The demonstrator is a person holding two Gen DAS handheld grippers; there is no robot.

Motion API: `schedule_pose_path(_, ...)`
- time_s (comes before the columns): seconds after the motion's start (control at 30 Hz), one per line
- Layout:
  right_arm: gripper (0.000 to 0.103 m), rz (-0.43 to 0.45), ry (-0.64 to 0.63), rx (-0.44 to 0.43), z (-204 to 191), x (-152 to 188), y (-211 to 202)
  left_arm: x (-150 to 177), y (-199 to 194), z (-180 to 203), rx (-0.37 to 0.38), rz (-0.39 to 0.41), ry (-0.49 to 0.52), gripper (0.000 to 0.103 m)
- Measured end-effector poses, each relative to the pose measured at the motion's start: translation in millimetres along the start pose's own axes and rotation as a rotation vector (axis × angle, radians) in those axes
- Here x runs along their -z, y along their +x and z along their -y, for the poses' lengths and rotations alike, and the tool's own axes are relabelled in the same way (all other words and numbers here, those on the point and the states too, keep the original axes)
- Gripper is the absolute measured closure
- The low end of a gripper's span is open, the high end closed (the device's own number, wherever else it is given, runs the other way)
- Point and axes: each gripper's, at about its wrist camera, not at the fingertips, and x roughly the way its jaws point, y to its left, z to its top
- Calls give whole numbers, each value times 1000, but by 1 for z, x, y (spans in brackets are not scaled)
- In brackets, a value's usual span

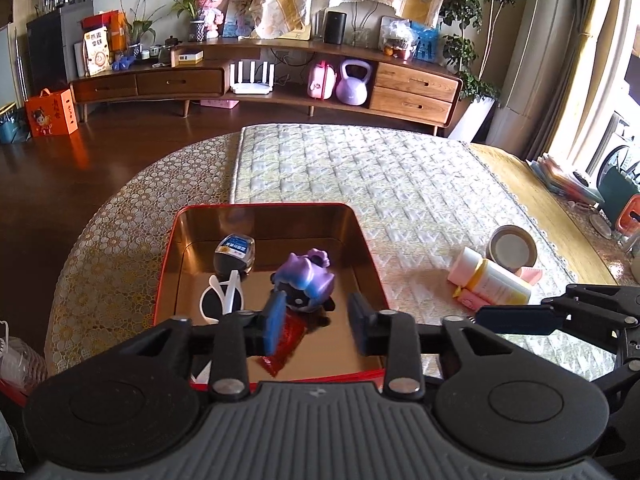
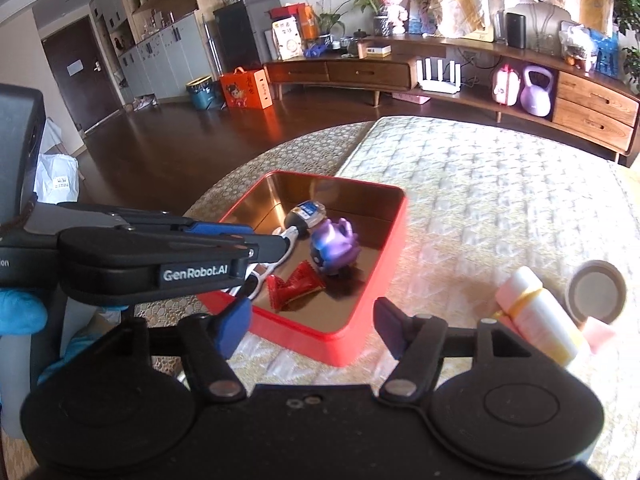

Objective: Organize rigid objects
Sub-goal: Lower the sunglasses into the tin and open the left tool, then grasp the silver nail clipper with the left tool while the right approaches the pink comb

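Bottle (image 2: 538, 316) lies on the quilted mat beside the tape roll (image 2: 597, 292), outside the red tin (image 2: 362, 336). Likely light, stiff, slick plastic; grip mid-body. Right gripper (image 2: 312, 326) fingers wide, empty; left gripper (image 1: 316, 320) fingers apart, empty.

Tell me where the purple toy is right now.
The purple toy sits inside the red tin, right of the white sunglasses, beyond the red packet.

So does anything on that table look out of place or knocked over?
Somewhat: the cream bottle lies on its side beside the tape roll, outside the red tin. The purple toy inside looks tipped over.
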Motion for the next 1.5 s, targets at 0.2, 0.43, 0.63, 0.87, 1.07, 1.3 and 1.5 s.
schedule_pose_path(0.2, 15, 37, 15, 36, 11, 11, -24, 2, -10, 18, 28, 22, -5, 38)
schedule_pose_path(0.43, 1, 67, 62, 90, 33, 23, -45, 8, -12, 44, 45, 35, 33, 26)
schedule_pose_path(0.63, 0, 76, 90, 130, 58, 38, -58, 14, -8, 67, 52, 30, 55, 21)
schedule_pose_path(0.87, 0, 79, 98, 183, 96, 60, -75, 25, 6, 95, 63, 6, 97, 21)
schedule_pose_path(1.07, 0, 50, 91, 219, 124, 77, -79, 34, 27, 117, 70, -42, 114, 21)
schedule_pose_path(1.3, 1, 29, 70, 252, 145, 91, -68, 41, 56, 135, 51, -95, 99, 21)
schedule_pose_path(1.5, 3, 0, 52, 251, 154, 98, -49, 46, 80, 145, 35, -146, 94, 21)
